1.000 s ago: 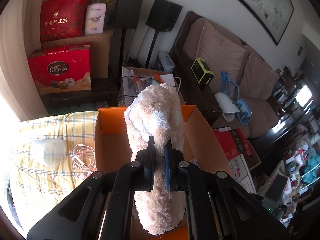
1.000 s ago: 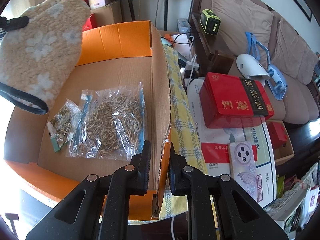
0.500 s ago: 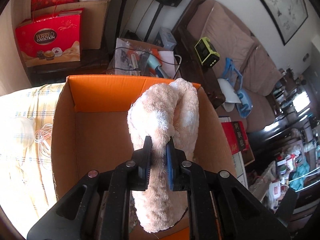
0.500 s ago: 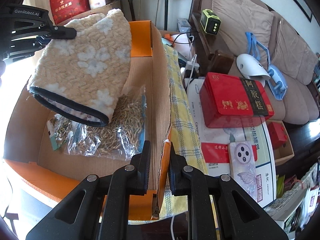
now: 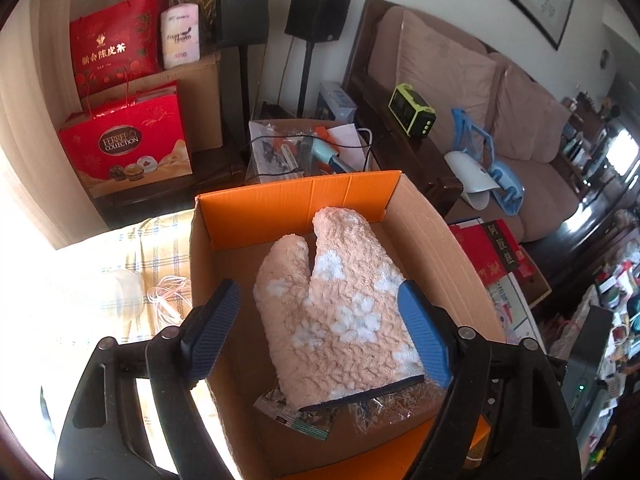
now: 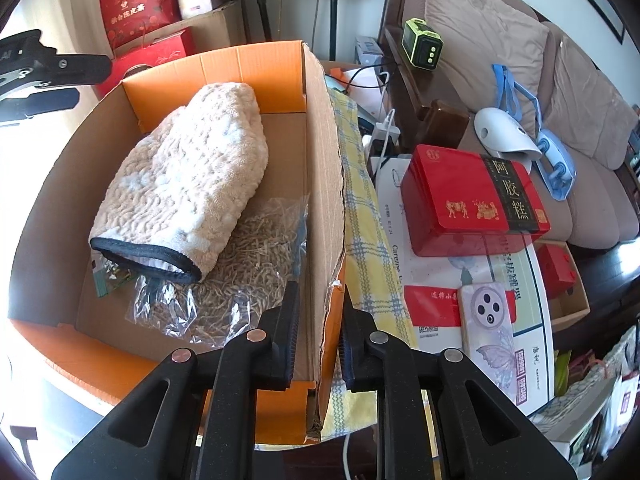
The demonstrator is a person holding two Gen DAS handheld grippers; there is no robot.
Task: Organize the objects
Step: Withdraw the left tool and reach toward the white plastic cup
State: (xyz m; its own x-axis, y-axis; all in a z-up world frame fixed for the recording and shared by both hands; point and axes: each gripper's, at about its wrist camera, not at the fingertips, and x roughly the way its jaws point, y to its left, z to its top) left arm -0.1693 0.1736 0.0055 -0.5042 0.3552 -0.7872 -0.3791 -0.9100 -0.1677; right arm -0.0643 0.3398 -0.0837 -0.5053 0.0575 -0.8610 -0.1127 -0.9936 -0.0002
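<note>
The right gripper [image 6: 318,334] has its jaws pinched on the right wall of the cardboard box [image 6: 324,184]. Ahead and left of the jaws, a fluffy mitten [image 6: 188,184] lies on a clear bag [image 6: 240,280] of what look like dried strands. A red tin [image 6: 472,208] sits to the right.

Under the fleece oven mitt [image 6: 188,184] in the cardboard box [image 6: 320,184]: much of the clear bag of dried strands [image 6: 248,272] and most of a small green packet [image 6: 106,278], print unreadable. Left of the box, blown out by glare: worktop cloth [image 5: 160,248]. Cut off by the frame edge: left hand-held gripper [image 6: 60,80].
</note>
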